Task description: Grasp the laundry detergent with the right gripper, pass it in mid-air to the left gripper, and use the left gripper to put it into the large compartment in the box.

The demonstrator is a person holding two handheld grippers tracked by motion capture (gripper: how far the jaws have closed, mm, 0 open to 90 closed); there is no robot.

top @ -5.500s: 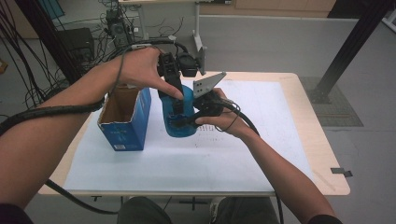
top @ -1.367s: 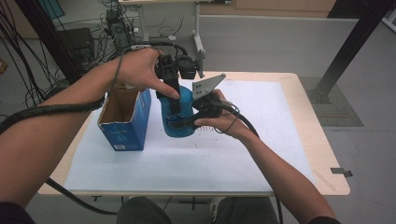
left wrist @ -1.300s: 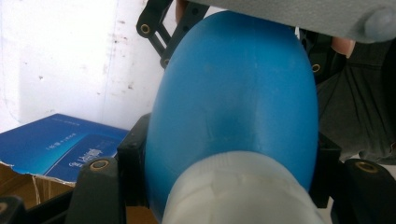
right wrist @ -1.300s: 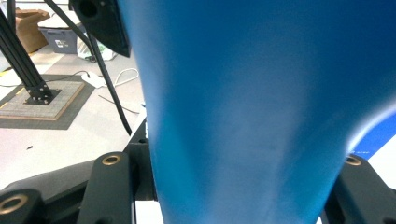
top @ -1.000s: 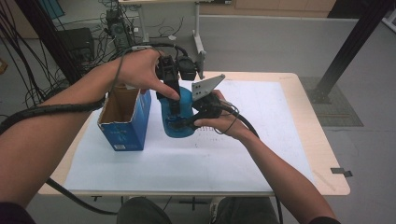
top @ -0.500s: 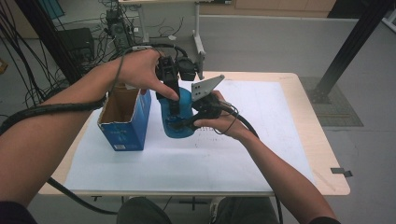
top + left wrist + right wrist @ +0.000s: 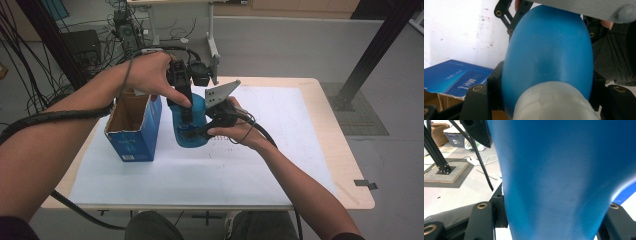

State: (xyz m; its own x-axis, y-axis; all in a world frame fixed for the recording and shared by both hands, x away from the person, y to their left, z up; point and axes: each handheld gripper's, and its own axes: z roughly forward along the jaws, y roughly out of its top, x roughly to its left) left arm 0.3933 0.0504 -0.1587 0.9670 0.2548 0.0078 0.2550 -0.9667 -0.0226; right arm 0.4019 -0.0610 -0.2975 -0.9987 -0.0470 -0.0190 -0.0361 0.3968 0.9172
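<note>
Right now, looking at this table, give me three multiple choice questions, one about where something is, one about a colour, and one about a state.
1. Where is the open blue cardboard box relative to the rounded blue plastic bottle in the high view?
A. to its left
B. to its right
C. on top of it

2. What colour is the bottle's cap?
A. red
B. white
C. black

3. What are the left claw and right claw doing?
A. both shut on the bottle
B. both open over the box
C. lying on the table

Key: 1 A, the box stands left of the bottle. 2 B, the left gripper view shows a white cap. 3 A, both gripper views show jaws pressing the bottle's sides.
</note>
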